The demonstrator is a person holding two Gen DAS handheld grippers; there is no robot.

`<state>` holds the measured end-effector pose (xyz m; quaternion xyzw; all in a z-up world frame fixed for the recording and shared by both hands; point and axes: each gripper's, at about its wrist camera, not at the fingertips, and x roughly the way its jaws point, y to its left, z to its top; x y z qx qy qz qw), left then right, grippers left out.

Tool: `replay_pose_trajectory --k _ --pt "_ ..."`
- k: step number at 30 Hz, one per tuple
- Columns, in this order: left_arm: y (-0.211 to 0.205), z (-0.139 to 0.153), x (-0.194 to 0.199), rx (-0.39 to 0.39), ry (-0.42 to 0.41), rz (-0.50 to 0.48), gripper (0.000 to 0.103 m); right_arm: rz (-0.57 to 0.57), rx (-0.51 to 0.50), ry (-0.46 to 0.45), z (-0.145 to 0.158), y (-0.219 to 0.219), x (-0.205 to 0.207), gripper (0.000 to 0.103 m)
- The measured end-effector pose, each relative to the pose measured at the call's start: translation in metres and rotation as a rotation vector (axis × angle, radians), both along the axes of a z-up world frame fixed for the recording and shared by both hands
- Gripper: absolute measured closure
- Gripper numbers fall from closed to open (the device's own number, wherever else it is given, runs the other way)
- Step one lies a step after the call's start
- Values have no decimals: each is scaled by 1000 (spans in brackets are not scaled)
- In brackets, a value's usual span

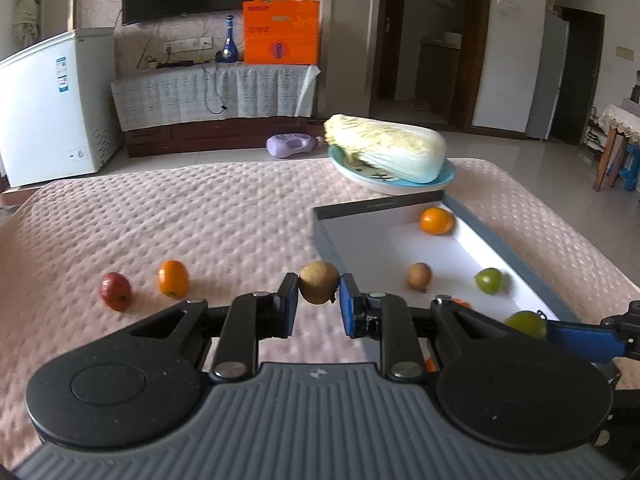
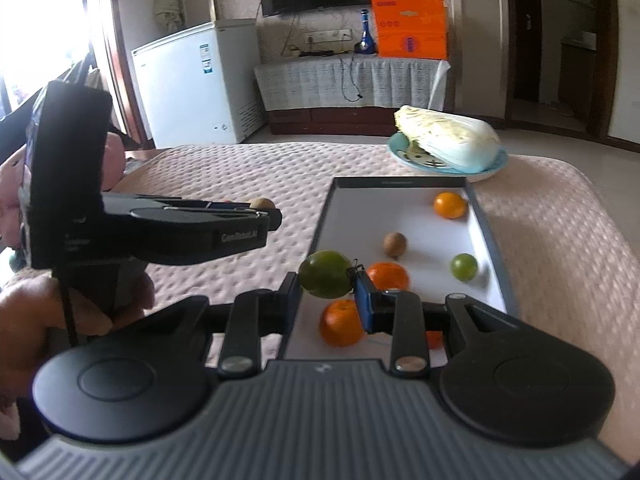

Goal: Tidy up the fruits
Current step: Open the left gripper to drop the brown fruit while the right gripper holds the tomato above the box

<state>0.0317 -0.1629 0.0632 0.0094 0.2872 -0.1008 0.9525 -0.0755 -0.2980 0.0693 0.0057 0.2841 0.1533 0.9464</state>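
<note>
A brown fruit [image 1: 319, 288] is clamped by the left gripper [image 1: 319, 300]; a green fruit [image 2: 326, 279] by the right gripper [image 2: 326, 296], hiding part of 1 orange [image 2: 341, 323] in the tray [image 2: 486, 216].

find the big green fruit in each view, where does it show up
Left wrist view: the green fruit sits at the lower right, over the tray's near corner, at the right gripper's fingers.
Right wrist view: it is at centre, held between the right gripper fingers.
Shared landmark: the cabbage on its plate.
</note>
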Motion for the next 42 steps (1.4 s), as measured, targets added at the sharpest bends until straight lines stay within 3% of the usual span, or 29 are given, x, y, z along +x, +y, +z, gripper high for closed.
replay_pose_trajectory --k 19,30,35,42 --pt "-62 -13 7 -21 8 -87 77 -37 -13 35 -9 -27 -8 70" --pt "-76 -15 9 -30 -4 -90 75 -54 -15 47 -14 -33 -5 70" --pt "-66 -10 8 -48 -19 -72 60 -80 -12 39 -14 -35 -2 70" --pt "-44 -4 8 -63 -19 -27 54 -124 -15 43 -18 -34 7 70"
